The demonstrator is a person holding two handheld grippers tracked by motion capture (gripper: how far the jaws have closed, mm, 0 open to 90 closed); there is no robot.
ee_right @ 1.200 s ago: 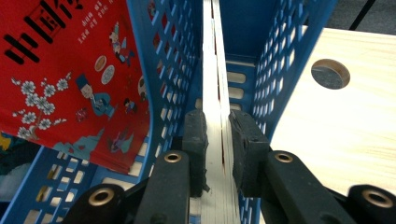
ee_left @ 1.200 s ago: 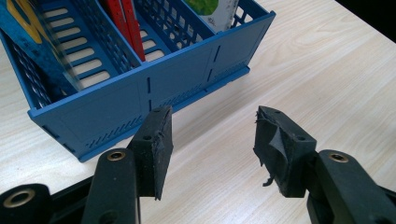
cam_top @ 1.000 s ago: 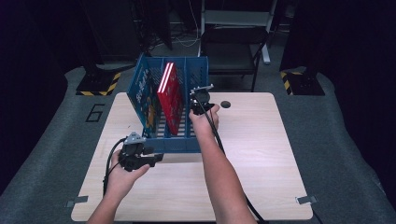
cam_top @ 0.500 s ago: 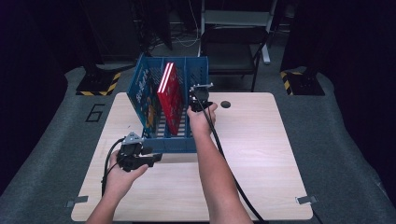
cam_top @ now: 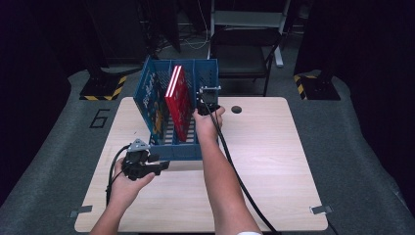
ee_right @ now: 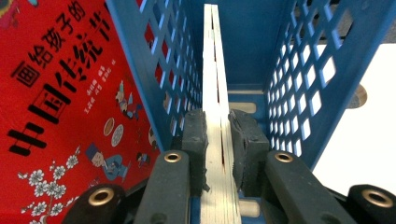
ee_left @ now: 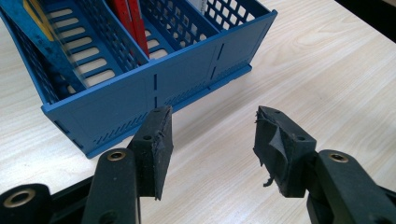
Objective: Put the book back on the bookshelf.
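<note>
The right tool (ee_right: 217,140) is clamped on the page edge of a thin pale-edged book (ee_right: 215,88), its two black jaws pressed flat against either side of the cream block of pages. That book stands upright on its edge in the right compartment of a blue perforated plastic file rack (ee_right: 299,79), running straight away from the tool toward the rack's solid back wall. In the high view the right tool (cam_top: 209,98) sits over that compartment, with the right hand (cam_top: 208,125) just behind it and a black cable trailing back along the forearm.

Past the lattice divider, the middle compartment holds a red hardcover book with black characters and small cartoon figures on its cover (ee_right: 56,116). From above, this red book (cam_top: 177,105) stands upright with a slight tilt, its pale page edge turned upward. A blue picture book with a colourful cover (cam_top: 152,105) leans in the left compartment.

The rack (cam_top: 182,151) stands on the far left part of a pale wood-grain surface (cam_top: 274,166), its low front wall facing the near edge.

The left tool (ee_left: 212,135) has its jaws wide apart with nothing between them, hovering just above the surface before the rack's front wall (ee_left: 187,79). In the high view it (cam_top: 155,169) lies off the rack's near left corner, gripped by the left hand (cam_top: 126,183).
</note>
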